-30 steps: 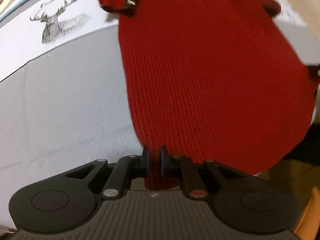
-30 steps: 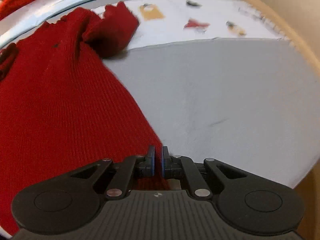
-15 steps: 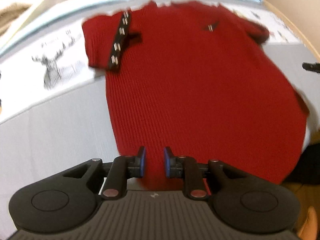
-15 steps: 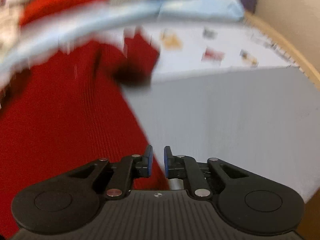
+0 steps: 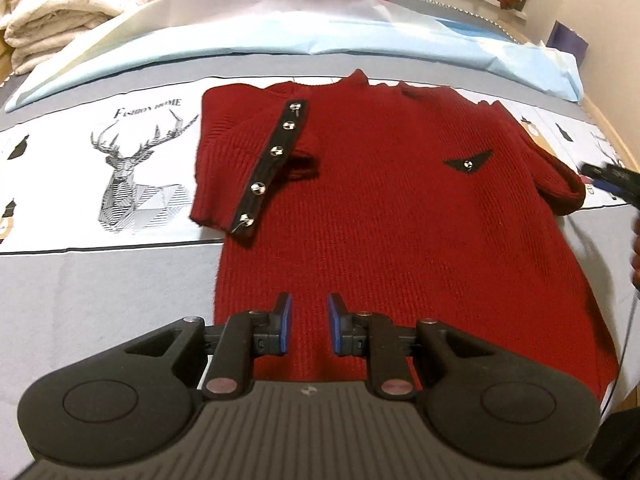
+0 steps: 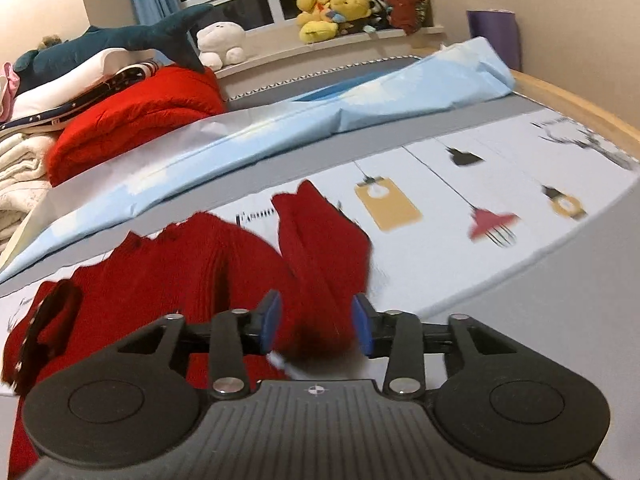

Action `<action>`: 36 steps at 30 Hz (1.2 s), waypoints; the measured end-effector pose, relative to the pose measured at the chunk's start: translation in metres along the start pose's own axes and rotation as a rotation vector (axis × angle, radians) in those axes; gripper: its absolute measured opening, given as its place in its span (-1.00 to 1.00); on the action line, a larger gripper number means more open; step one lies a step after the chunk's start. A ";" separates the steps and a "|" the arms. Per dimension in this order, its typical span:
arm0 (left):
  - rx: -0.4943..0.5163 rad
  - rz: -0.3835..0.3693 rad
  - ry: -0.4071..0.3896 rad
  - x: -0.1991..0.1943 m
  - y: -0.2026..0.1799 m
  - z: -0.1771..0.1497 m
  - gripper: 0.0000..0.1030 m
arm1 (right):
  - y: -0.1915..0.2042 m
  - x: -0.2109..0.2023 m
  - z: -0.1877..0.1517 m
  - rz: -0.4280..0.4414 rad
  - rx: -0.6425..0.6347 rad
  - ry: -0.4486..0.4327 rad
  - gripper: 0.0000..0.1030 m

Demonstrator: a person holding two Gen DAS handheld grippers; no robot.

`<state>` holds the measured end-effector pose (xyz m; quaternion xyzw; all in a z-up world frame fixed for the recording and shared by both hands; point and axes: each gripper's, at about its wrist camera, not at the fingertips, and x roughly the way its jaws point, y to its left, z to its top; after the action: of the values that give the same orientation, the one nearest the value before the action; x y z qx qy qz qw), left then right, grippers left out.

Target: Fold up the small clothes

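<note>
item: 1 red knit sweater (image 5: 400, 216), spread flat on the bed (image 5: 100, 288), 1 sleeve already folded in, showing 5 studs on its black strip (image 5: 272, 168). step: we judge the second sleeve (image 6: 320, 248) fold is next. left hand-held gripper (image 5: 310, 324): narrow gap, empty, above the hem. right hand-held gripper (image 6: 316, 324): jaws just widened, sleeve between them, not pinched. next: close on the cuff, carry it across the chest.

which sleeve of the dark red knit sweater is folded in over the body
The sleeve with the black studded strip lies folded onto the dark red knit sweater; the plain sleeve still sticks outward.
</note>
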<state>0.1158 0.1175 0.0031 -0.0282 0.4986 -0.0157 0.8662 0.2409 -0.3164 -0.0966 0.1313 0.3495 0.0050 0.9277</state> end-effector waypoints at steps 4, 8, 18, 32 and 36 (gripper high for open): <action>0.013 -0.001 0.014 0.025 -0.002 0.014 -0.59 | 0.016 0.054 0.016 -0.034 -0.128 0.042 -0.05; 0.026 0.008 0.016 0.036 -0.004 0.020 -0.59 | 0.034 0.096 0.023 -0.101 -0.265 0.097 -0.06; -0.005 0.031 0.019 0.050 -0.002 0.031 -0.59 | -0.008 0.122 0.060 -0.071 -0.035 -0.026 -0.75; 0.045 0.013 0.024 0.061 -0.027 0.032 -0.59 | -0.193 0.084 0.000 -0.233 0.664 -0.127 -0.54; 0.057 0.019 0.033 0.066 -0.032 0.031 -0.59 | -0.219 0.086 -0.006 -0.200 0.776 -0.118 -0.76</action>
<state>0.1756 0.0831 -0.0362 0.0016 0.5122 -0.0221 0.8586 0.2839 -0.5176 -0.2113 0.4372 0.2827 -0.2252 0.8235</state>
